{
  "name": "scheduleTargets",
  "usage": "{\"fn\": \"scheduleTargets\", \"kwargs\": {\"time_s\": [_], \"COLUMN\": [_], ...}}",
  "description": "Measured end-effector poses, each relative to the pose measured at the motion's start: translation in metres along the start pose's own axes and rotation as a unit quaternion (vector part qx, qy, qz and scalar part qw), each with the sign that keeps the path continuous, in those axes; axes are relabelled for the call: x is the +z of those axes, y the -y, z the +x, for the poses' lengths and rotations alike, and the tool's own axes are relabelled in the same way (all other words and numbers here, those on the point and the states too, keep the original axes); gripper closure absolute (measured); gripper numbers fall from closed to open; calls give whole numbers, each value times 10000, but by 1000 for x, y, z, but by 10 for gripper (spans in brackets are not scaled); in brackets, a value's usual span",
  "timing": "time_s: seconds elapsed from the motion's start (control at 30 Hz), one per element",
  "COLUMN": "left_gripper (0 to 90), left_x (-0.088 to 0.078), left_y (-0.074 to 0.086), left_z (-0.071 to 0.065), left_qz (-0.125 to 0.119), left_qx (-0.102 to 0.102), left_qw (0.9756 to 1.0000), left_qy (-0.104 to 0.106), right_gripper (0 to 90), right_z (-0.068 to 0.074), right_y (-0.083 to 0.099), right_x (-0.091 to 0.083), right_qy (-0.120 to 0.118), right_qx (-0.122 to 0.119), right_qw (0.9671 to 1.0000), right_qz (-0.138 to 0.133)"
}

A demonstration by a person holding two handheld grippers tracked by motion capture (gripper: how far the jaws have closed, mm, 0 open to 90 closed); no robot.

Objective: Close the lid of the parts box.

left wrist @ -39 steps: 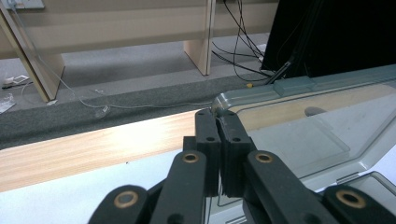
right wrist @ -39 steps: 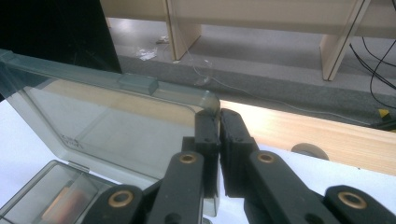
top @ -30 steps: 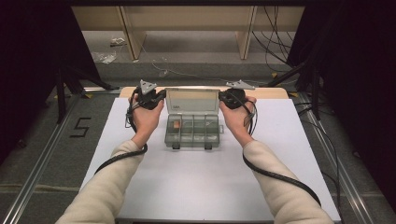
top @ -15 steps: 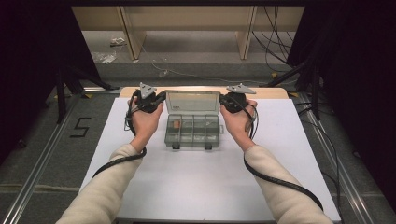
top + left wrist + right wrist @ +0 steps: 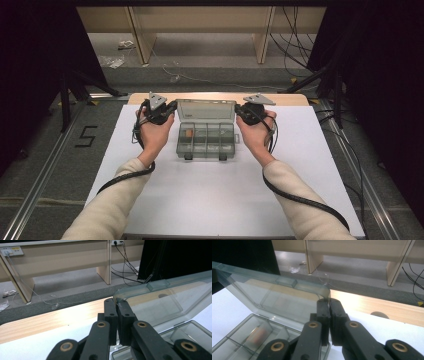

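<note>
Both the left gripper (image 5: 117, 305) and the right gripper (image 5: 329, 302) pinch a corner of the clear lid (image 5: 205, 110). Move them together evenly, so the organizer box (image 5: 205, 140) does not twist.

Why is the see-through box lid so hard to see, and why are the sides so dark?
High view: black curtains darken both sides; the white table is bright. Left gripper view: the clear lid shows the wood behind it, and the near hand-held gripper looks soft. Right gripper view: the lid is hazy.

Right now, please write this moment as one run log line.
left gripper: shut on lid corner | right gripper: shut on lid corner | box: open
</note>
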State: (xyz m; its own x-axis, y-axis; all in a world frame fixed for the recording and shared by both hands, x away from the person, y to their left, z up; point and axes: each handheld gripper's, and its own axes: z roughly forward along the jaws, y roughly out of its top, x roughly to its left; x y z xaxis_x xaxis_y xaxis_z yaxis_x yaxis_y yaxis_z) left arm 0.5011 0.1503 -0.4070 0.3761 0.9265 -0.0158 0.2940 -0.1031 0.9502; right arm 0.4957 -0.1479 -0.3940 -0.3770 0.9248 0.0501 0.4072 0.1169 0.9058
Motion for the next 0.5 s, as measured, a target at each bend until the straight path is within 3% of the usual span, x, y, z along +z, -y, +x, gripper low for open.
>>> {"fn": "scheduleTargets", "kwargs": {"time_s": [0.5], "left_gripper": [864], "left_x": [-8], "left_y": [6], "left_z": [-2], "left_qz": [-26], "left_qx": [136], "left_qw": [9999], "left_qy": [42], "right_gripper": [882], "right_z": [2], "right_y": [7], "right_x": [-7], "right_qy": [-41], "right_qx": [-45], "right_qw": [10000], "right_qz": [-29]}}
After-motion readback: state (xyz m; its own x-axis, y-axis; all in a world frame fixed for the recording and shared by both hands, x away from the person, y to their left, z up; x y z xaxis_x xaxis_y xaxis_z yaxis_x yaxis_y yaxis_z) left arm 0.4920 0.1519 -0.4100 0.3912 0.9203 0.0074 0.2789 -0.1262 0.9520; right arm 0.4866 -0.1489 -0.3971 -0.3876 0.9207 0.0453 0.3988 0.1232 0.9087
